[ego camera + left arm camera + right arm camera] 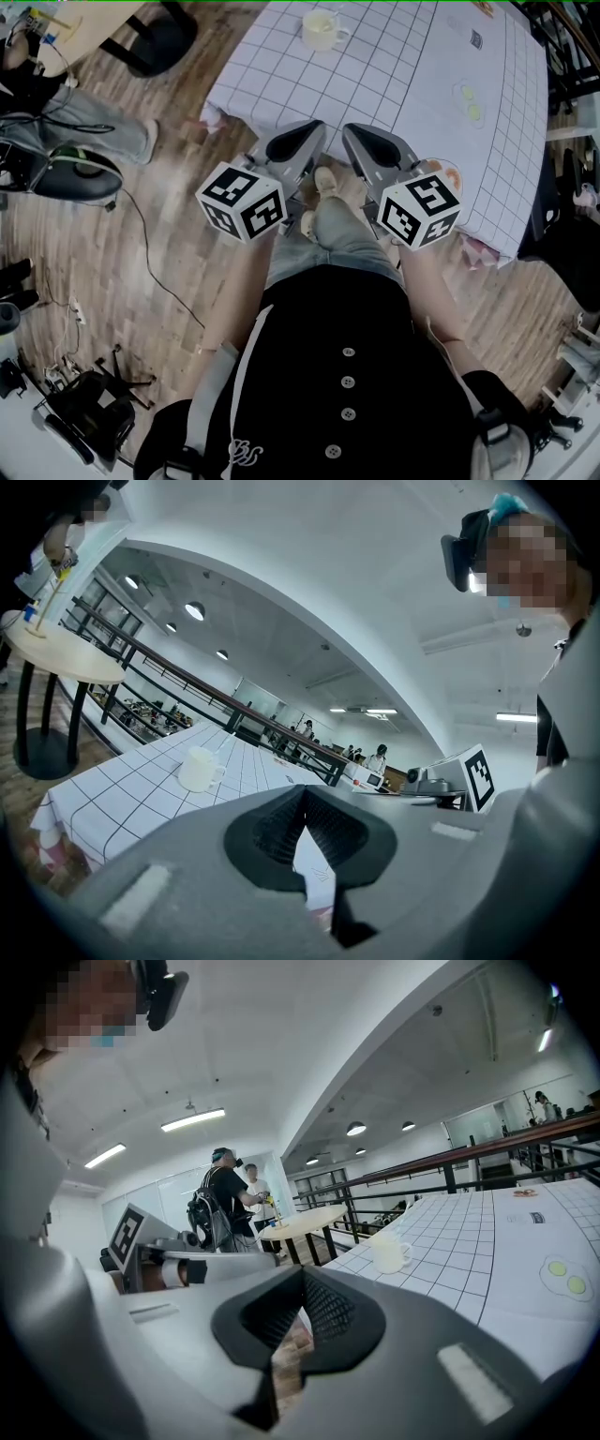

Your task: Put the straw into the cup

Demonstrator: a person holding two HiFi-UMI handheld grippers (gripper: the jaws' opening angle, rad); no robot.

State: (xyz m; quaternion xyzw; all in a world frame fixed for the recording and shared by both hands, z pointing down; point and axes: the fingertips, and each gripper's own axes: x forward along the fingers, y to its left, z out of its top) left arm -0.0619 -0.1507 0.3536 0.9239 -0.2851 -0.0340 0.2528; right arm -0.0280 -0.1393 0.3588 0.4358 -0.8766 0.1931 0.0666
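Note:
A white mug (323,28) stands on the far part of a table under a white checked cloth (412,66). The left gripper view shows the mug (200,769) with a thin pale stick that seems to lean out of it, perhaps the straw; I cannot tell for sure. The mug (388,1252) is also in the right gripper view. My left gripper (314,133) and right gripper (354,135) are side by side, short of the table's near edge and well apart from the mug. Both are shut with nothing between the jaws.
Two green dots (469,101) are printed on the cloth at the right. A dark bag (70,173) and cables lie on the wooden floor at the left. Beyond the table stand a round table (300,1225), people and a railing (469,1162).

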